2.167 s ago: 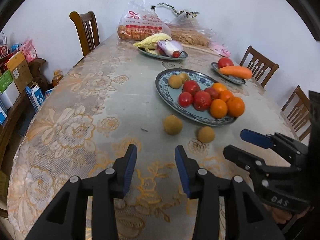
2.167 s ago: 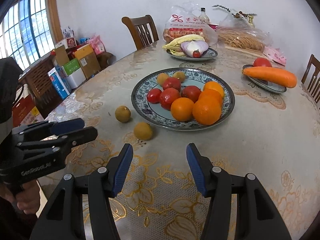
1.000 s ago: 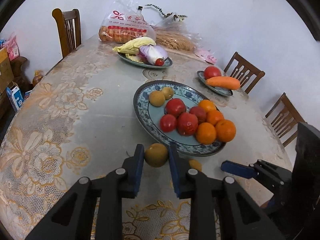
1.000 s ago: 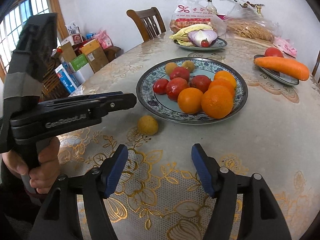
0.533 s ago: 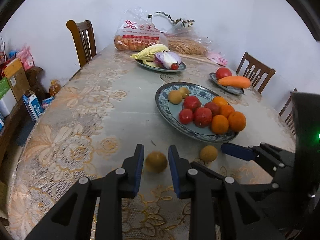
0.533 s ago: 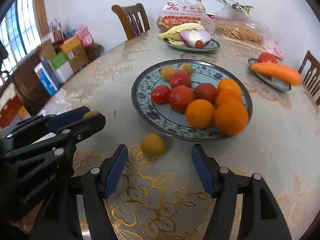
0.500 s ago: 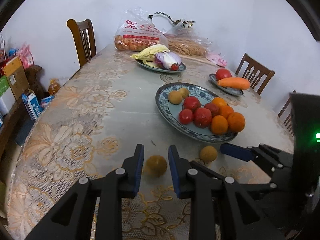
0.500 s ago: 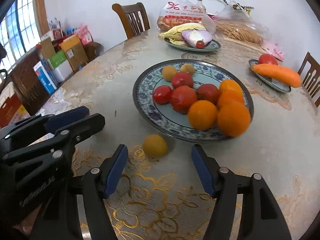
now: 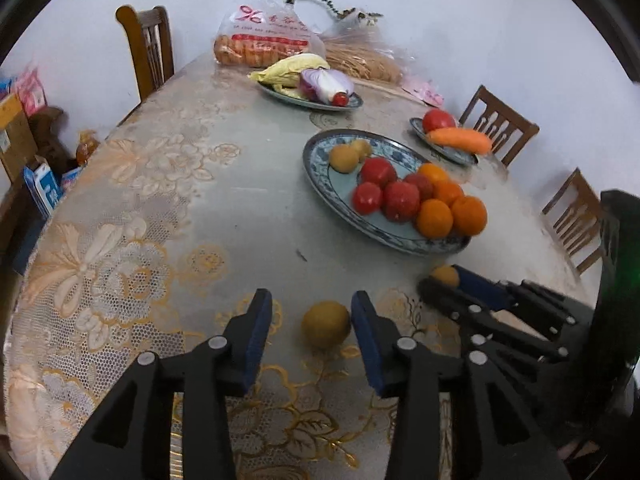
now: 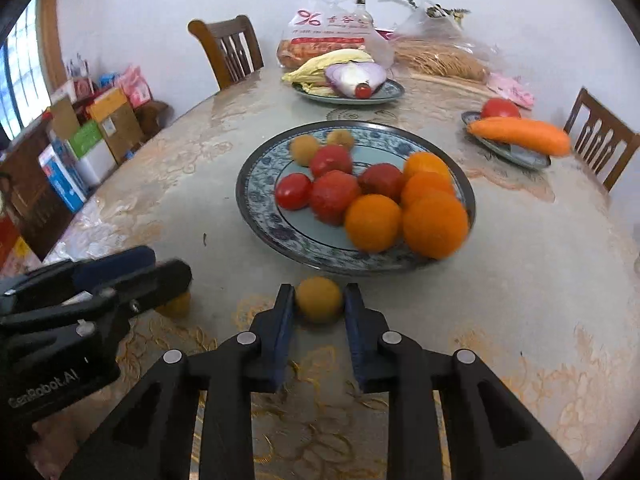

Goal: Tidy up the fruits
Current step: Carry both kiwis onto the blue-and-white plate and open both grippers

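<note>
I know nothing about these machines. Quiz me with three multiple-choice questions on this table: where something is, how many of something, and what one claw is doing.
1. Where does the carrot lie?
A. On the big patterned plate
B. On a small plate beside a tomato
C. Bare on the tablecloth

2. How many oranges are on the big patterned plate?
A. Two
B. Six
C. Four

3. What is the right claw doing?
A. Shut on a small yellow-brown fruit
B. Wide open with nothing between its fingers
C. Gripping an orange

Answers:
1 B: the carrot rests across the small plate with a tomato behind it.
2 C: four oranges cluster at the plate's right side.
3 A: both blue pads press on the small yellow-brown fruit, on the table just in front of the big plate.
</note>
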